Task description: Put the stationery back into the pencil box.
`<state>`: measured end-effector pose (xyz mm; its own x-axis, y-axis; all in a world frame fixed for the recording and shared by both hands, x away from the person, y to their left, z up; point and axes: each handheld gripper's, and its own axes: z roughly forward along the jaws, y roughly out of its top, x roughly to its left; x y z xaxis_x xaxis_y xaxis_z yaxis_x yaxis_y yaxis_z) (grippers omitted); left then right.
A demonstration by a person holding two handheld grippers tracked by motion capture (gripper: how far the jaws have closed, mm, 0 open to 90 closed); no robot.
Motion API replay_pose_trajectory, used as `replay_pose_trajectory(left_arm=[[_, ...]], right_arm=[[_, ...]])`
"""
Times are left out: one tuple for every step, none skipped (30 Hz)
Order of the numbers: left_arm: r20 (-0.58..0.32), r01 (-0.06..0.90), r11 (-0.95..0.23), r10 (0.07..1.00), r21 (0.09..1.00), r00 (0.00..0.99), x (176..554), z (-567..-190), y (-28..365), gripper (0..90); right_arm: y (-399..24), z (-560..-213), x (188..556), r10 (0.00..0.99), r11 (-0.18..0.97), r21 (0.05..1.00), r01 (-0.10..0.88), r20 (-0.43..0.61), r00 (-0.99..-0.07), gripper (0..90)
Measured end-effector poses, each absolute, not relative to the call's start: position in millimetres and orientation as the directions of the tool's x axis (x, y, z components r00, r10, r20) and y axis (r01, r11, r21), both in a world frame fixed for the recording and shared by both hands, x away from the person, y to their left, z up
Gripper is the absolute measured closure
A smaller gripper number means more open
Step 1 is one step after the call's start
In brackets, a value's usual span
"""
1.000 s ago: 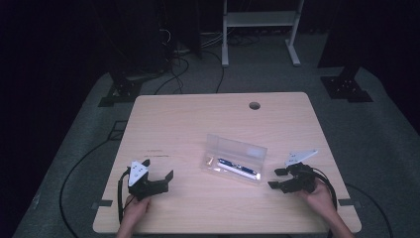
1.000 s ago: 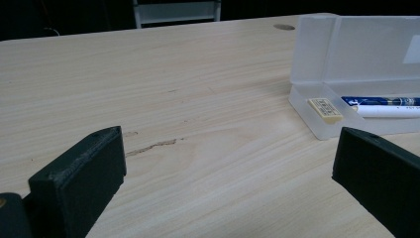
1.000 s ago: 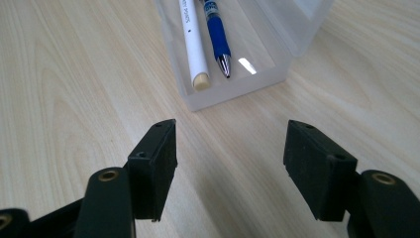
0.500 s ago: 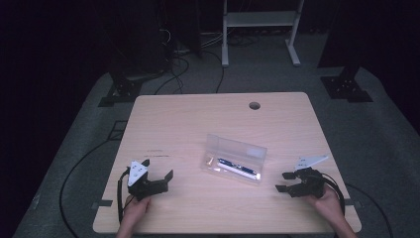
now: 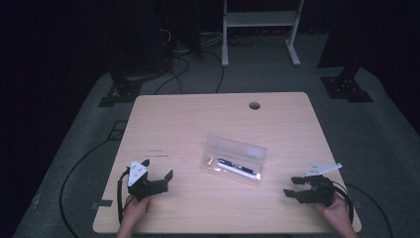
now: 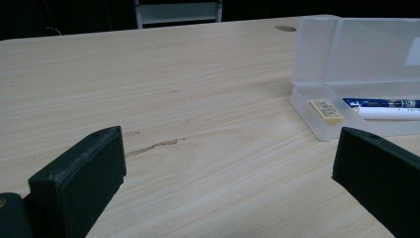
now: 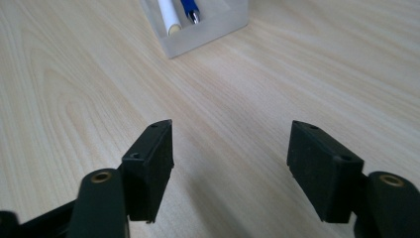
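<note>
An open clear plastic pencil case [image 5: 236, 158] lies right of the table's middle, its lid [image 6: 356, 49] standing up. Inside it lie a blue pen [image 6: 381, 103], a white pen [image 6: 386, 114] and a small eraser [image 6: 326, 110]. My left gripper [image 5: 158, 168] rests near the front left, open, aimed at the case with bare wood between its fingers [image 6: 79, 178]. My right gripper [image 5: 291, 187] is at the front right, open; its jaws have just been opening with nothing between them. Ahead of the right gripper [image 7: 230, 148] is the case's end [image 7: 203, 34], showing the white pen [image 7: 168, 12] and blue pen [image 7: 189, 10].
The wooden table [image 5: 198, 124] has a cable hole [image 5: 254, 105] near its far edge and a faint scratch [image 6: 153, 145] ahead of the left gripper. Beyond the table are a white frame [image 5: 260, 20], cables on the floor [image 5: 173, 59] and a black stand base [image 5: 346, 87].
My right gripper has drawn back to the right and toward the front edge, away from the case. The left gripper and the case have not moved.
</note>
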<state>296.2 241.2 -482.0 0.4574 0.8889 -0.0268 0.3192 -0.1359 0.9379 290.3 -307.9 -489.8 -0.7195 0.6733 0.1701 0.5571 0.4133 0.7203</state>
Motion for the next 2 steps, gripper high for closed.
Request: replay_pose_trajectory(left_arm=[[-0.027, 0.321, -0.137, 0.888, 0.937, 0.459, 296.5, -482.0, 241.1, 0.0], [-0.028, 0.323, -0.139, 0.886, 0.936, 0.462, 296.7, -482.0, 241.2, 0.0]], right_arm=[[-308.6, -489.7, 286.9, 0.675, 0.405, 0.73, 0.551, 0.168, -0.718, 32.2], [-308.8, -489.5, 284.2, 0.674, 0.402, 0.735, 0.546, 0.166, -0.719, 31.6]])
